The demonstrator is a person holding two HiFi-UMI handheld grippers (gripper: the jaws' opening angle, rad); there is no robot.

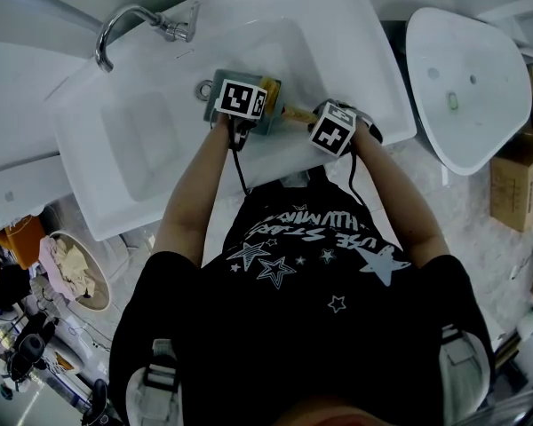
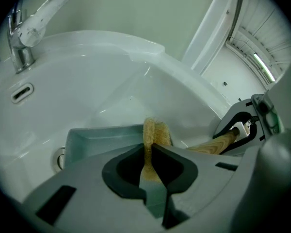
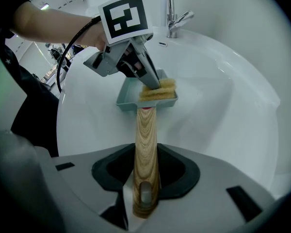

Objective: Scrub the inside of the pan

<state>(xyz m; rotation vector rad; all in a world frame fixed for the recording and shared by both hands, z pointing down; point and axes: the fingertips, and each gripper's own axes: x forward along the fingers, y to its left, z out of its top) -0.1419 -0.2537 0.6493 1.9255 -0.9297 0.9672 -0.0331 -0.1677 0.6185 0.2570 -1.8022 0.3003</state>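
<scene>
My right gripper [image 3: 145, 176] clamps wooden handle [image 3: 146, 135], steadying pan [image 3: 127, 100] in sink [image 3: 223, 110]; left gripper [image 2: 150, 166] pinches sponge [image 2: 154, 130] upright, so I can scrub inside.

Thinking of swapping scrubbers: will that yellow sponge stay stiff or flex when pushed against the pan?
Probably flexes: the sponge is a thin slab pinched edge-on by the left gripper. Its coarse, fibrous face should resist slipping on the pan. Porous-looking, so likely light.

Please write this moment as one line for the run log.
left tool: shut on yellow sponge | sponge: inside pan | right tool: shut on wooden handle of pan | pan: in white sink
</scene>
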